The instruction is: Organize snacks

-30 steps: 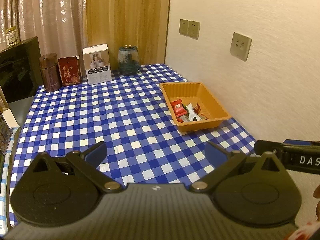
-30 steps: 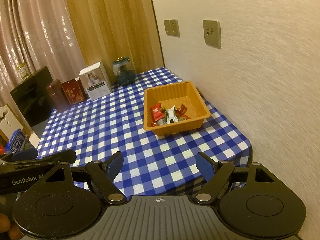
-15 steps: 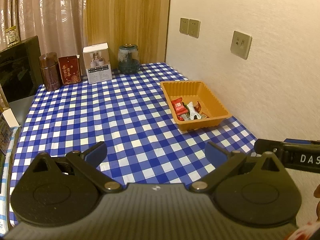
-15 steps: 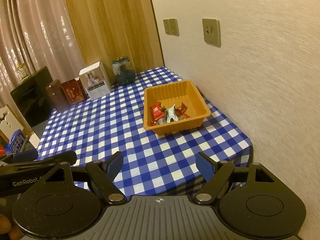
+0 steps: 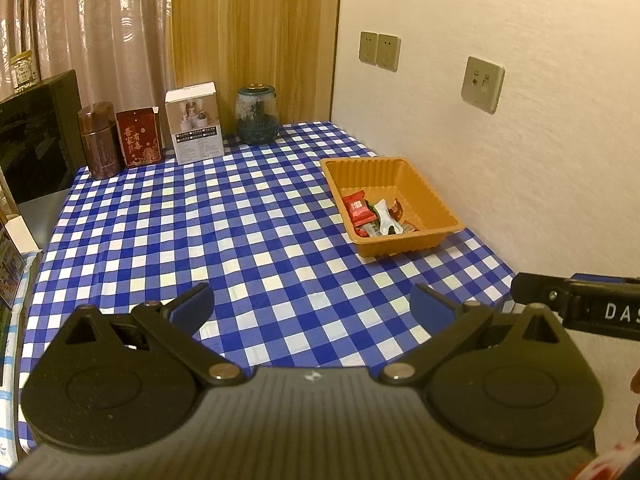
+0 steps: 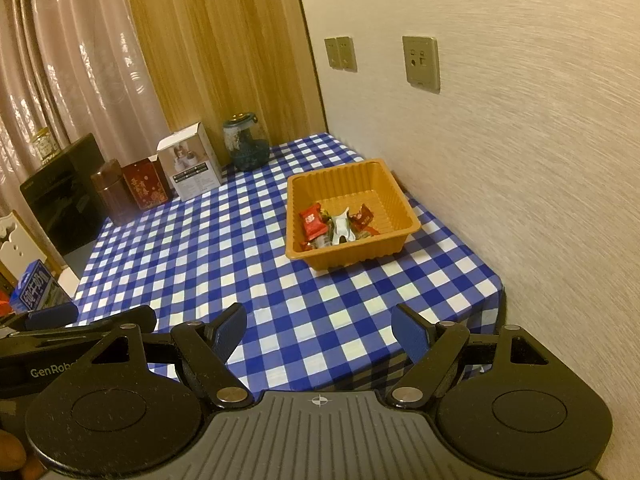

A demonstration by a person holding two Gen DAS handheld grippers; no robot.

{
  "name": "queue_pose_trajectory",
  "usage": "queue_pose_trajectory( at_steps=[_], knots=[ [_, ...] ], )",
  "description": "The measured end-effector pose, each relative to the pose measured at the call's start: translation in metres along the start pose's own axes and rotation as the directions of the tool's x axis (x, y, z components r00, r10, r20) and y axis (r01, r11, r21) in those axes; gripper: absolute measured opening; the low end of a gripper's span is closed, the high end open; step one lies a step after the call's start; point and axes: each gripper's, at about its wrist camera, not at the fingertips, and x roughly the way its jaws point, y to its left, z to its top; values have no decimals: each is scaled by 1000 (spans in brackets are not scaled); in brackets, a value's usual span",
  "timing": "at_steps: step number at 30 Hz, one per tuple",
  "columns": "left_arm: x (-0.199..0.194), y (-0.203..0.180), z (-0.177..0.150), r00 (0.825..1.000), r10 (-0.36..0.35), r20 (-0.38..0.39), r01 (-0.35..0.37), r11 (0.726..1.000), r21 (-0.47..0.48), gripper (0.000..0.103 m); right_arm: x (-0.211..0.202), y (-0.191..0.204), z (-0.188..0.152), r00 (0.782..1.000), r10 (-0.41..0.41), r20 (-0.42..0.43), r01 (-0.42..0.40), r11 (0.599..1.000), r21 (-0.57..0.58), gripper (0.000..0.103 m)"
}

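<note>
Both tools, left (image 5: pixel 311 307) and right (image 6: pixel 319 333), agape, empty; tray (image 6: pixel 400 204) snacks (image 6: pixel 336 226) jumbled, indistinct

Left gripper (image 5: pixel 312 304) jaws spread wide, right gripper (image 6: pixel 319 330) likewise, both empty.

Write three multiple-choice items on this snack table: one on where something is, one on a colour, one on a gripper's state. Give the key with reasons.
1. Where do the wrapped snacks lie?
A. inside the tray
B. on the cloth beside the tray
C. in the glass jar

2. What colour is the tray?
A. green
B. orange
C. white

3. How are the left gripper and right gripper?
A. both shut on a snack
B. left open, right shut
C. both open and empty

Key: A, the wrappers sit within the tray walls; B, its ribbed walls are orange; C, each wrist view shows blue pads spread wide with only checked tablecloth between.
</note>
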Motion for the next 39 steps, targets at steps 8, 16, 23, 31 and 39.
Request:
queue_pose_trajectory(
  at_steps=[8, 16, 23, 31, 39],
  knots=[
    [1, -1, 0, 1000, 0, -2, 0, 1000, -1, 103, 0, -1, 0, 1000, 1, -1, -1, 1000, 0, 79],
    [1, 0, 0, 1000, -1, -2, 1, 1000, 0, 103, 1, -1, 0, 1000, 2, -1, -2, 1000, 0, 79],
    [1, 0, -1, 1000, -2, -2, 2, 1000, 0, 103, 1, -1, 0, 1000, 1, 0, -1, 1000, 1, 79],
    [1, -1, -1, 1000, -1, -3, 1, 1000, 1, 103, 1, -1, 0, 1000, 2, 0, -2, 1000, 2, 79],
    [1, -2, -1, 1000, -2, -3, 2, 1000, -1, 103, 1, -3, 0, 1000, 3, -1, -3, 1000, 4, 79]
  ],
)
